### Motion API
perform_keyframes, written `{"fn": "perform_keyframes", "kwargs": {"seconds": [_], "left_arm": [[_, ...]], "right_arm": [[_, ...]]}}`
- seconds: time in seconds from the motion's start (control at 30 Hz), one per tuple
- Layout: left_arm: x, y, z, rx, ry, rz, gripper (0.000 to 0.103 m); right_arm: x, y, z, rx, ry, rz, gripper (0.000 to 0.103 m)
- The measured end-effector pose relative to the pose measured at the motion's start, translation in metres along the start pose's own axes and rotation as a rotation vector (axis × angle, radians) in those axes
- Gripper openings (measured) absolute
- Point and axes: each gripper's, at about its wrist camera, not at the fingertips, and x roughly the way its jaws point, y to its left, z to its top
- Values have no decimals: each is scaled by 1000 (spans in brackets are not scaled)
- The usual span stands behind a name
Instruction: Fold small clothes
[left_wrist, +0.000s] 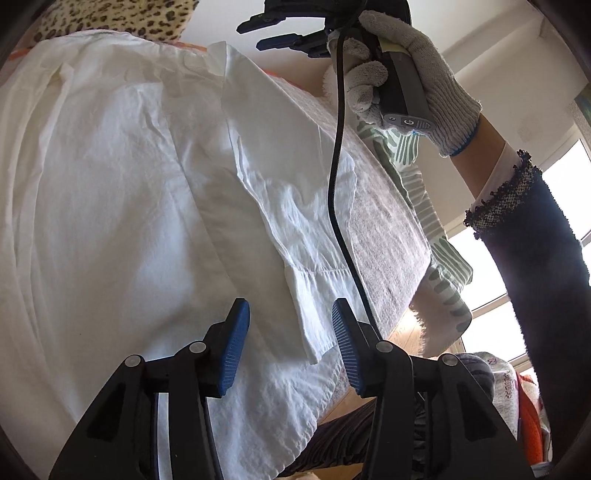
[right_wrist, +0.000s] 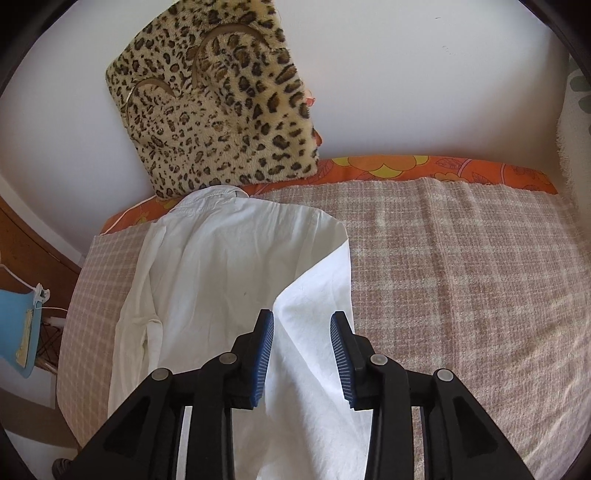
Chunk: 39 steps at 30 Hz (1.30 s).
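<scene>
A white shirt (right_wrist: 221, 258) lies flat on the checked blanket (right_wrist: 461, 277), collar toward the far wall, with one sleeve (right_wrist: 317, 295) folded across its body. My right gripper (right_wrist: 302, 354) is open just above that sleeve, holding nothing. In the left wrist view the shirt (left_wrist: 110, 203) fills the left side and the folded sleeve's cuff (left_wrist: 314, 314) lies between the blue pads of my open left gripper (left_wrist: 291, 347). The right gripper (left_wrist: 280, 33) shows there at the top, open, held by a gloved hand (left_wrist: 424, 74), its black cable (left_wrist: 340, 184) hanging over the sleeve.
A leopard-print cushion (right_wrist: 225, 99) leans on the wall behind the collar. An orange flowered sheet (right_wrist: 424, 166) edges the blanket's far side. A blue item (right_wrist: 18, 332) sits off the left edge. A green-striped towel (left_wrist: 424, 206) hangs past the blanket's edge.
</scene>
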Motion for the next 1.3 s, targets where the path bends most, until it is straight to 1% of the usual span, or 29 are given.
{"fn": "perform_keyframes", "kwargs": {"seconds": [0.03, 0.07, 0.1, 0.13, 0.23, 0.33, 0.37, 0.43, 0.53, 0.63, 0.73, 0.8, 0.87, 0.97, 1.0, 1.07, 1.1, 1.13, 1.23, 1.3], "left_arm": [[5, -1, 0, 7, 10, 9, 42], [8, -1, 2, 12, 19, 20, 33], [11, -1, 2, 18, 23, 18, 22], [13, -2, 3, 21, 30, 10, 1], [11, -7, 2, 43, 10, -18, 0], [-3, -10, 3, 27, -7, -72, 0], [-9, -10, 3, 21, -13, -85, 0], [-21, -13, 0, 14, -19, -108, 0], [-28, -6, -10, 17, 0, -93, 0], [-23, 10, -19, -6, 37, -74, 0], [-23, 26, -25, -54, 39, -74, 0], [-23, 34, -24, -81, 34, -89, 0], [-24, 38, -25, -86, 32, -99, 0], [-28, 34, -30, -49, 36, -102, 0], [-28, 28, -32, -26, 34, -96, 0], [-28, 19, -32, 5, 31, -94, 0], [-28, 16, -33, 15, 28, -91, 0], [-28, 14, -33, 25, 27, -88, 0], [-27, 13, -31, 24, 23, -85, 0], [-29, 16, -30, 21, 18, -87, 0]], "right_arm": [[1, 2, 0, -14, 5, -7, 38], [3, 3, 1, -27, 10, -9, 39], [5, 5, 2, -35, 12, -12, 39], [8, 7, 3, -41, 15, -15, 39], [21, 13, 7, -62, 29, -34, 39], [38, 19, 9, -105, 44, -117, 35], [44, 19, 10, -107, 57, -113, 31], [53, 16, 10, -89, 70, -67, 30], [58, 15, 6, -69, 71, -54, 32], [45, 6, 0, -40, 44, -29, 35], [24, -14, -13, -14, 11, -54, 38], [10, -32, -27, 39, -5, -62, 41], [1, -50, -41, 88, -18, -75, 45], [-8, -58, -48, 101, -44, -79, 45], [-11, -57, -47, 108, -56, -65, 45], [-16, -49, -38, 113, -76, 0, 45], [-15, -41, -32, 104, -75, 18, 45], [-13, -32, -26, 87, -68, 20, 45], [5, -2, -9, 31, -31, -12, 46], [24, 16, -1, 2, 4, -52, 45]]}}
